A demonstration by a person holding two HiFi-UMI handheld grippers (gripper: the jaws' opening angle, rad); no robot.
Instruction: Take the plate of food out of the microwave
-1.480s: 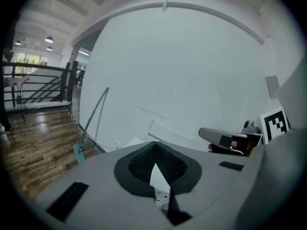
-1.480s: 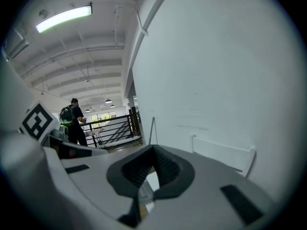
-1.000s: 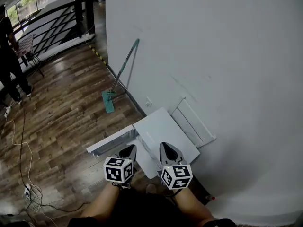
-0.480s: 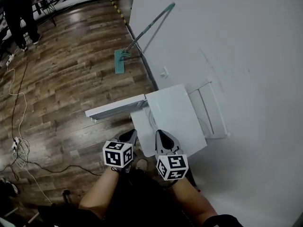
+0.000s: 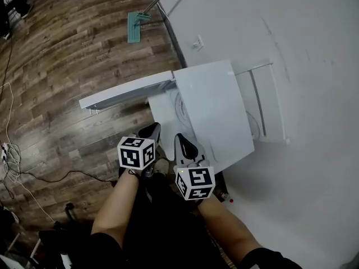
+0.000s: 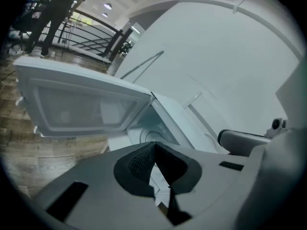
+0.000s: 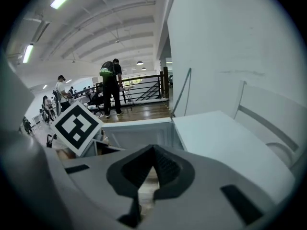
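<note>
A white microwave point(image 5: 216, 108) stands on the floor against the wall, and its door point(image 5: 126, 91) is swung open to the left. In the left gripper view a round white shape point(image 6: 152, 132) lies inside the cavity; plate or turntable, I cannot tell. No food shows. My left gripper point(image 5: 150, 132) hangs shut and empty in front of the opening, its tips point(image 6: 154, 145) touching. Beside it my right gripper point(image 5: 182, 143) is also shut and empty point(image 7: 153, 150), just short of the microwave's near corner.
A green mop point(image 5: 137, 24) leans on the white wall beyond the microwave. A white rack point(image 5: 263, 97) stands behind it. Cables point(image 5: 11, 150) trail over the wooden floor at the left. People point(image 7: 111, 87) stand by a railing far off.
The head view has tipped further down and closer, so the microwave has slid from the lower middle up to the centre. Both grippers stay shut, side by side.
</note>
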